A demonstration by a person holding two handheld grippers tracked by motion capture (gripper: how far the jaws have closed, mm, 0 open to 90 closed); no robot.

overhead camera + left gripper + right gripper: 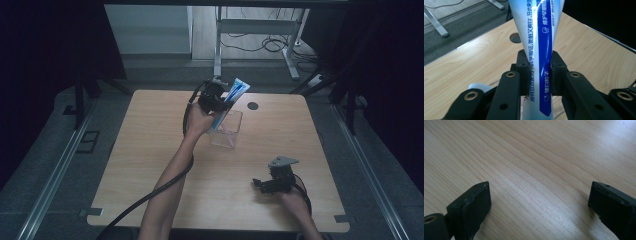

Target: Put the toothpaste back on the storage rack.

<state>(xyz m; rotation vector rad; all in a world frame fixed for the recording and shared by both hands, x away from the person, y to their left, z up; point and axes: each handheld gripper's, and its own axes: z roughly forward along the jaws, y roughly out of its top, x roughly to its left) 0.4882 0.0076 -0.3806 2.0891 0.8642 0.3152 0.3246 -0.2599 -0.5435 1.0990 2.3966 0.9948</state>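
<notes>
A blue and white toothpaste tube (231, 98) stands tilted over a clear plastic box (227, 130) near the table's middle back, its lower end inside the box. My left gripper (215, 100) is shut on the tube; in the left gripper view the tube (539, 50) is pinched between the two black pads (524, 72), with its white cap low at the left. My right gripper (260, 184) rests low over the wood at the front right, open, and the right gripper view has bare wood between its fingers (474, 205).
The wooden table (150, 150) has a round cable hole (253, 106) at the back right of the box. Behind the table stand white desk legs (217, 45) and cables on the floor. Dark curtains flank both sides.
</notes>
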